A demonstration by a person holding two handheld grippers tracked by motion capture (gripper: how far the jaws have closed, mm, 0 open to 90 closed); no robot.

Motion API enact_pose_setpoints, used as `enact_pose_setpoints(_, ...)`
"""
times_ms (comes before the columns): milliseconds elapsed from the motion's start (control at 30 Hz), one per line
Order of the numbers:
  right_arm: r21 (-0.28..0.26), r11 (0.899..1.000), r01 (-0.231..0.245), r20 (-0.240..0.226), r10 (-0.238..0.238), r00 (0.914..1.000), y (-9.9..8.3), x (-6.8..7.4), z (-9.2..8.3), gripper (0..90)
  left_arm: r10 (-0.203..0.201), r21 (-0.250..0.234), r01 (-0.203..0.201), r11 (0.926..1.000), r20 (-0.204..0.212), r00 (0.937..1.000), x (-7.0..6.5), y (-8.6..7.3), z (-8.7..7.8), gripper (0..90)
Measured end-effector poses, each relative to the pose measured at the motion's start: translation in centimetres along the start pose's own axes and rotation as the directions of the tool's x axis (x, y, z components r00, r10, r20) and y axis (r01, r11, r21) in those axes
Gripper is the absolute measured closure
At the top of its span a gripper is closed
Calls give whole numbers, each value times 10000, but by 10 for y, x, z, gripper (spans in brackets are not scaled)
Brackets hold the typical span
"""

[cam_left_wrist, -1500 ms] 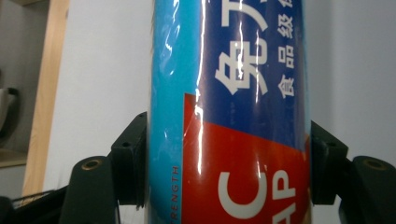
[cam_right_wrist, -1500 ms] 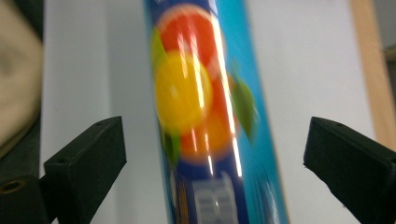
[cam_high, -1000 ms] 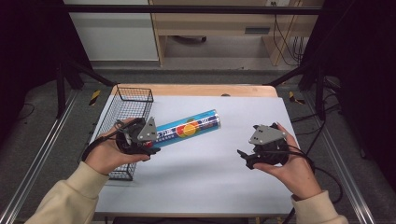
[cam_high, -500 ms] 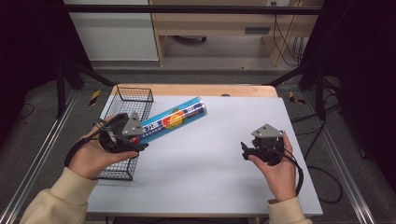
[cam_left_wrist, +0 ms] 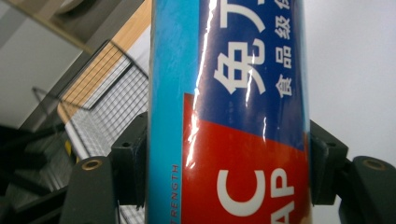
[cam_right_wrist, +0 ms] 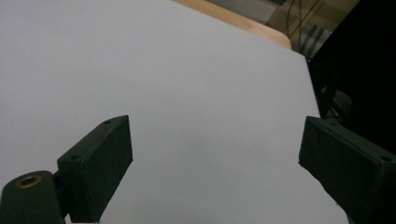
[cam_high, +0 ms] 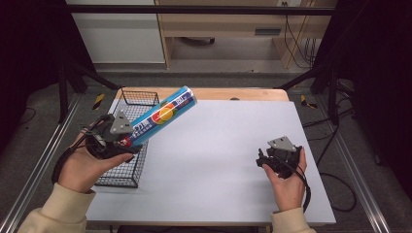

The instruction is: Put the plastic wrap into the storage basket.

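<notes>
The table (cam_high: 214, 160) is the biggest thing in front of me: a flat, matt, pale grey-white sheet with a strip of bare wood along its far edge. At its left side stands my wire basket (cam_high: 127, 145), a black rectangular cage of thin mesh, open at the top.

Above that basket my left tongs (cam_high: 127, 140) are clamped on the tube (cam_high: 160, 116), a long, round cylinder with a glossy printed wrap in light blue, dark blue and red, carrying white lettering and an orange-yellow disc. It catches the light in bright streaks. I hold it by its near end; the rest slants up and away over the basket toward the table's far side, clear of the surface. In the left gripper view both black pads (cam_left_wrist: 133, 161) press flat against the tube's sides.

My right tongs (cam_high: 265, 160) are low over the table's right part, well apart from the tube, in my right hand (cam_high: 289, 182). Their jaws stand wide apart with nothing between them; the blocky, matt black pads (cam_right_wrist: 100, 161) frame bare table.
</notes>
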State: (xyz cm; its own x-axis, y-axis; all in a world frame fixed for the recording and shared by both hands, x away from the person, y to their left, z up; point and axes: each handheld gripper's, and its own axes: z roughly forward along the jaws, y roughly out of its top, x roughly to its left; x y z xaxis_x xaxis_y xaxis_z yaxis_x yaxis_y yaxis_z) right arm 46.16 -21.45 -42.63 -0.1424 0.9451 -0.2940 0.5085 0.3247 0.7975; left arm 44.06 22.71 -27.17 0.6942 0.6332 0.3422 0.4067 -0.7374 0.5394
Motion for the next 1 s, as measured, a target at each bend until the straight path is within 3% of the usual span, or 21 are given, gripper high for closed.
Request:
enact_pose_setpoints(167,-271,9985,-469,244,476,9986,-5,-2,-7,103,-650,378,660,9971,-272,9975,1,3,0,321)
enact_pose_setpoints(300,-382,9983,-441,218,449,9988,-8,1,-8,103,-992,779,1046,9915,-700,9926,2,4,3,321)
enact_pose_setpoints(467,-419,9985,-348,-133,343,9993,-10,5,-8,103,-1601,1154,1735,9781,-1165,9802,3,-3,4,321)
enact_pose_setpoints(600,-350,9990,-280,-184,273,9995,-11,7,-9,101,-2279,1326,2499,9591,-1615,9602,0,-14,3,321)
enact_pose_setpoints(700,-400,9985,-385,-120,380,9992,-13,6,-13,101,-2566,1528,2864,9458,-1885,9479,-1,-22,7,321)
enact_pose_setpoints(1000,-363,9987,-350,-84,347,9994,-13,8,-14,101,-3864,1685,4165,8934,-1846,9037,2,-45,37,321)
